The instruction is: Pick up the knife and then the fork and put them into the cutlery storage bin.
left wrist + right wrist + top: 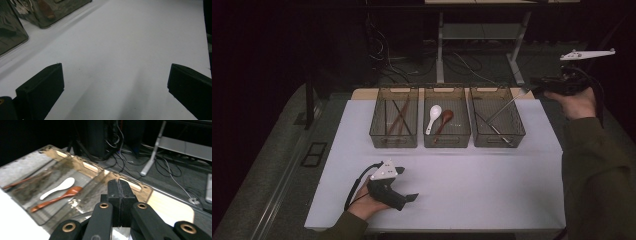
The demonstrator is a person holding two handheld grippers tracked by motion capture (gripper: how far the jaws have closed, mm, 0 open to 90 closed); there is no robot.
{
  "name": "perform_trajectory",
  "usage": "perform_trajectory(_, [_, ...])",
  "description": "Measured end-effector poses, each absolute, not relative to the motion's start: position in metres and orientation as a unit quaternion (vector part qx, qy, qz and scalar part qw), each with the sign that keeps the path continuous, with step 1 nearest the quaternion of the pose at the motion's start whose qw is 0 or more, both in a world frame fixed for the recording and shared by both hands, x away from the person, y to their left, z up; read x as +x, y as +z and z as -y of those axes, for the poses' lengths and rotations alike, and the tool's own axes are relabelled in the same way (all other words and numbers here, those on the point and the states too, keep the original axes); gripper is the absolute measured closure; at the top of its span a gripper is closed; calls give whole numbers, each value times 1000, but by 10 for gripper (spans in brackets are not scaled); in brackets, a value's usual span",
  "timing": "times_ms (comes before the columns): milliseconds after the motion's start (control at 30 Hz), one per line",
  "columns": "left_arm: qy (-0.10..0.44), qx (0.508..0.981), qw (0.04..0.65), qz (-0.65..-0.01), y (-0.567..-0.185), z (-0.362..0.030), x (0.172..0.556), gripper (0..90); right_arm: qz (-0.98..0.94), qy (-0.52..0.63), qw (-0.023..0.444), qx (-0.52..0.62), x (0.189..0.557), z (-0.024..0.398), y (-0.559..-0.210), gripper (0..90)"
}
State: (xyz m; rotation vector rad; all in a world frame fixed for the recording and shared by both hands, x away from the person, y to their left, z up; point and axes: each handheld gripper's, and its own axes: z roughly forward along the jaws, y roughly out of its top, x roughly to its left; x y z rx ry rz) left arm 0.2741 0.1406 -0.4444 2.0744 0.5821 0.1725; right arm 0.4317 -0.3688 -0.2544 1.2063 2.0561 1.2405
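Right gripper (532, 91): jaws pressed flat together in the right gripper view (119, 195), raised behind and to the right of the right bin (499, 145). Reads as clamped on the top end of a thin metal stick (507, 107), which slants from the jaws down into that bin, lower tip apparently not yet clear of it. Actual pinch point too small to confirm.

Left gripper (407, 184): jaws wide apart, nothing between them, parked on the white table (462, 200) well in front of and left of the right bin. Same in the left gripper view (115, 82), just bare tabletop between the jaws.

Step in hand, by judgement: drawing the stick out of the right bin.

To do it well:
- Pull along the stick's own axis, not sideways, so the tip doesn't lever on the bin wall.
- Keep the squeeze constant; an end-grip on a smooth thin rod can pivot or slip.
- Clear the rim fully before swinging across.
- Mind the second metal piece lying in the right bin, easy to drag along.
- Middle bin (447, 146), just left of the right bin, holds a white spoon (433, 118) and a brown spoon (444, 120); keep the tip above it when passing.
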Motion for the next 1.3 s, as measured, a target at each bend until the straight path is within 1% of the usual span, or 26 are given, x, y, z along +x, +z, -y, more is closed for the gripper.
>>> perform_trajectory(167, [70,847,470,-236,-444,-141,275,1,-749,430,224,452,444,369,-265,892])
perform_trajectory(500, [68,847,471,-235,-444,-141,274,1,-768,394,197,465,468,355,-296,891])
perform_trajectory(1033, [65,849,470,-234,-445,-140,274,1,-776,389,148,474,477,343,-331,891])
perform_trajectory(1200, [64,849,469,-233,-445,-139,274,1,-768,389,145,488,481,346,-338,885])
perform_trajectory(1300, [63,850,468,-233,-446,-139,274,1,-767,379,156,493,482,347,-345,871])
